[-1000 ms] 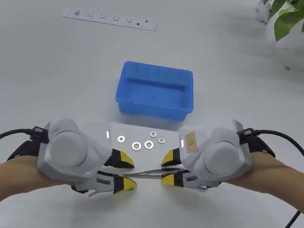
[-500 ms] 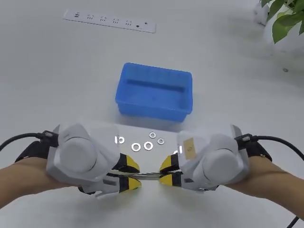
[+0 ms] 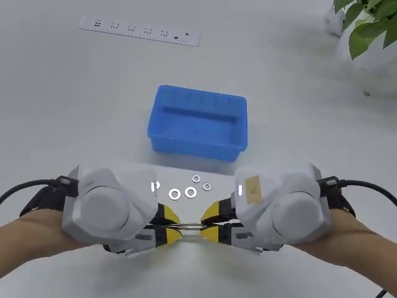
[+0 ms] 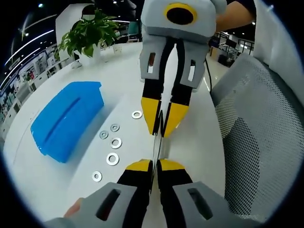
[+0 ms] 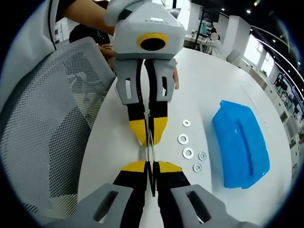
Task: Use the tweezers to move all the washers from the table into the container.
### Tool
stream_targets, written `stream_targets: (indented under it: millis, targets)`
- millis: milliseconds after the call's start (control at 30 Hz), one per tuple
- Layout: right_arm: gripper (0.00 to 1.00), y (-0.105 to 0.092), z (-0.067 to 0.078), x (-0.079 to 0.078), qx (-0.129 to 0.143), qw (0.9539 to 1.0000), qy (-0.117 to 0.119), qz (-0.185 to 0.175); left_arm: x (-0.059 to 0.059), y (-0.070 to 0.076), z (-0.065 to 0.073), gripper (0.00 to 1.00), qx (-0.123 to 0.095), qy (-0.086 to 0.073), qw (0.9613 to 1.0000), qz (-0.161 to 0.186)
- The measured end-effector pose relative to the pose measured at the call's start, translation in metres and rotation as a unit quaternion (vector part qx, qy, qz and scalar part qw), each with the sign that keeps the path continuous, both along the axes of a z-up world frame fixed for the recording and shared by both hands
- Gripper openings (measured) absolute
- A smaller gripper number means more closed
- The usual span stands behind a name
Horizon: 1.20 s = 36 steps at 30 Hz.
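White worktop (image 3: 74, 93), with a power strip (image 3: 139, 31) way up at the far left. The left gripper (image 3: 169, 226) is pinched tight on one end of the tweezers (image 3: 189, 228), which run level across to the other side. Five washers (image 3: 190, 193) lie loose just past the tweezers, between them and the blue container (image 3: 197, 121) in the middle. The right gripper (image 3: 209, 225) is clamped narrow on the tweezers' other end, nose to nose with the left one. There's a plant (image 3: 366, 25) in the far right corner.

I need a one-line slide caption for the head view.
Left gripper and right gripper hold the tweezers near the washers and blue container.
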State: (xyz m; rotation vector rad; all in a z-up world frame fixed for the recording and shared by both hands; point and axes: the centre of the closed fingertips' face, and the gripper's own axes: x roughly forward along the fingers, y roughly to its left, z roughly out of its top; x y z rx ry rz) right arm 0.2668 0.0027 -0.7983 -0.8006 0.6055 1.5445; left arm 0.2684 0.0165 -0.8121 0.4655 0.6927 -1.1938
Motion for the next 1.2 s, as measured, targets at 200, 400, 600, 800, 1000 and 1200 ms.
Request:
stream_targets:
  millis: [200, 400, 600, 800, 1000, 1200]
  targets:
    - [0.08, 0.003, 0.000, -0.005, 0.004, 0.9999, -0.006, 0.011, -0.008, 0.003, 0.007, 0.08, 0.002, 0.002, 1.0000, 0.000]
    - [0.08, 0.007, 0.006, -0.006, 0.023, 0.9996, -0.015, 0.008, -0.008, 0.003, 0.038, 0.07, -0.052, 0.024, 0.9979, 0.030]
    - [0.08, 0.010, 0.010, -0.003, 0.036, 0.9991, -0.020, -0.002, -0.005, 0.001, 0.047, 0.07, -0.040, -0.001, 0.9989, 0.023]
    - [0.08, 0.011, 0.017, 0.001, 0.056, 0.9981, -0.026, -0.009, -0.003, -0.004, 0.063, 0.05, -0.052, -0.015, 0.9981, 0.029]
    - [0.08, 0.014, 0.024, 0.004, 0.082, 0.9961, -0.019, -0.026, 0.002, -0.004, 0.073, 0.05, -0.056, -0.027, 0.9972, 0.041]
    - [0.08, 0.015, 0.026, 0.002, 0.102, 0.9941, -0.005, -0.035, 0.009, -0.013, 0.080, 0.10, -0.076, -0.033, 0.9954, 0.049]
